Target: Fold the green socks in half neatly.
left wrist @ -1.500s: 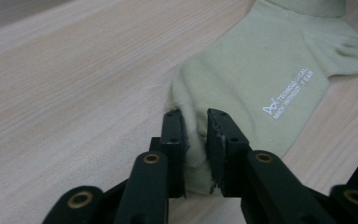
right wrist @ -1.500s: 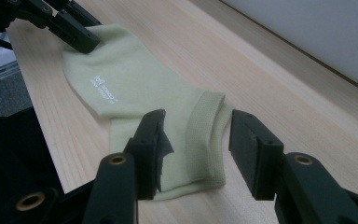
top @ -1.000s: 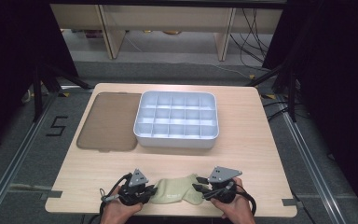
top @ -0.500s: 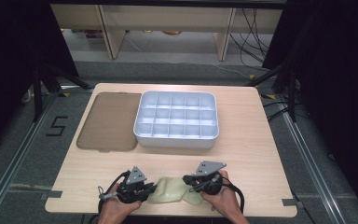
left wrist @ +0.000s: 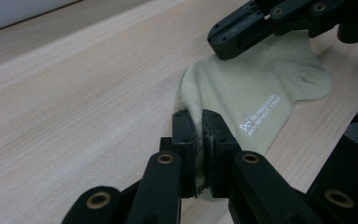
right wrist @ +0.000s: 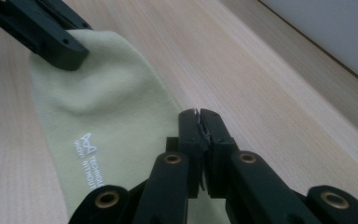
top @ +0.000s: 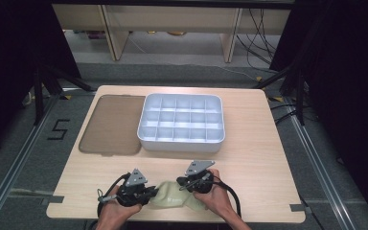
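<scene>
Low in the frame, the left gripper (top: 146, 192) pinches one end of the green sock (top: 172, 197); the right gripper (top: 186, 183), just closed, seems to pinch the other, probably to lift it flat

A white compartment tray (top: 181, 123) sits just beside a brown lid (top: 111, 124) on the table (top: 263, 158).
</scene>
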